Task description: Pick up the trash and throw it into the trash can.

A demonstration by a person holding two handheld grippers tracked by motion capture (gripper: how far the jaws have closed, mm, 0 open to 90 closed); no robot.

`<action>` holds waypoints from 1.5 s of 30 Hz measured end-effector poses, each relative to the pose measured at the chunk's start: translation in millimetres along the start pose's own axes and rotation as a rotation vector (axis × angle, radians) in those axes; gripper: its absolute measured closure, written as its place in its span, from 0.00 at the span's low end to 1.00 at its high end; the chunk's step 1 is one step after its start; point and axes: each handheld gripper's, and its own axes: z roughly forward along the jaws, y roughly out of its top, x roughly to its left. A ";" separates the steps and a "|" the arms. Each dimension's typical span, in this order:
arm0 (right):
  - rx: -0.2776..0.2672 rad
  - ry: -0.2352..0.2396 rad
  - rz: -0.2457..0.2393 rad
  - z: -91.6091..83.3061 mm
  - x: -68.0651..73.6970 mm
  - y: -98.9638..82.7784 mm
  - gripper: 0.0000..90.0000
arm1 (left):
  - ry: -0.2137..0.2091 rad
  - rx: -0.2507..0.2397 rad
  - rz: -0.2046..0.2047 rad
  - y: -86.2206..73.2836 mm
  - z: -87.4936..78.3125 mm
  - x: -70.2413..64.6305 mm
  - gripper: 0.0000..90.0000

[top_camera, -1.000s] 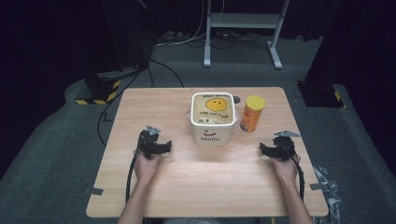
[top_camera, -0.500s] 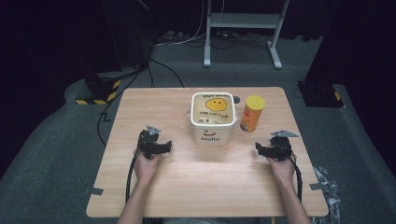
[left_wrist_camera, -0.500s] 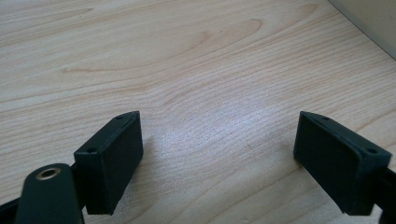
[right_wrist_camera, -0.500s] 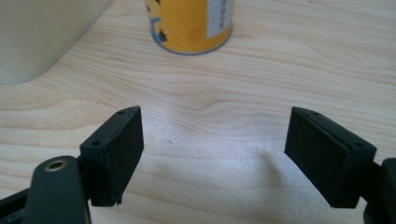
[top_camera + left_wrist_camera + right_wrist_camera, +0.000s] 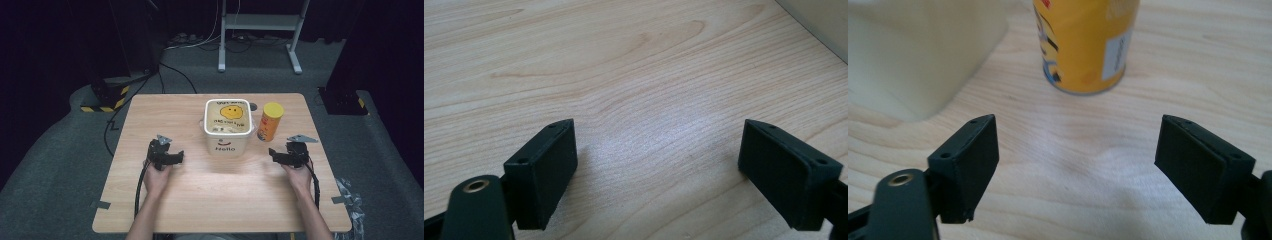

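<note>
I am holding my left gripper (image 5: 175, 157) low over the wooden table (image 5: 165, 115), to the left of the cream bucket (image 5: 227, 126), with its jaws standing wide apart and nothing between them. In the left gripper view I am looking down at bare wood grain between the two black pads (image 5: 544, 172), and a pale corner of the bucket (image 5: 824, 25) is showing at the upper right edge.

My right gripper (image 5: 276, 155) is sitting on the other side of the bucket, its jaws also spread wide and empty. It is pointing inward, toward the bucket. In the right gripper view the yellow snack can (image 5: 1083, 42) is standing upright just ahead of my jaws, apart from them, and the bucket's cream wall (image 5: 923, 50) is filling the upper left.

From the high view, the bucket is standing near the table's middle with a yellow smiley face on its lid and "Hello" on its front. The yellow can (image 5: 270, 121) is standing just beside it on its right. My hands (image 5: 157, 177) are resting on the table behind each gripper.
</note>
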 end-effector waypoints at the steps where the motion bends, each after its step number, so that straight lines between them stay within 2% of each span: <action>1: 0.000 0.000 0.000 0.0 0.0 0.0 0.20 | 0.000 0.000 0.000 0.0 0.0 0.0 0.18; 15: -0.037 0.011 0.002 2.3 2.7 31.9 0.19 | -0.002 -0.001 -0.003 0.0 -0.1 0.3 0.19; 21: -0.079 0.020 -0.004 5.7 3.2 51.6 0.15 | -0.004 0.000 -0.002 0.0 -0.1 0.6 0.19; 27: -0.079 0.009 0.008 9.8 4.7 65.3 0.12 | -0.004 -0.001 -0.003 0.0 -0.1 0.5 0.19; 36: -0.097 -0.010 0.027 15.0 0.3 77.4 0.11 | -0.005 -0.001 -0.002 0.0 -0.1 0.7 0.19; 39: -0.125 -0.025 0.026 15.9 0.3 80.2 0.11 | -0.005 -0.002 -0.002 0.0 0.0 0.7 0.19; 45: -0.123 -0.029 0.034 22.1 -2.2 83.7 0.11 | -0.005 -0.001 -0.002 0.0 -0.1 0.7 0.19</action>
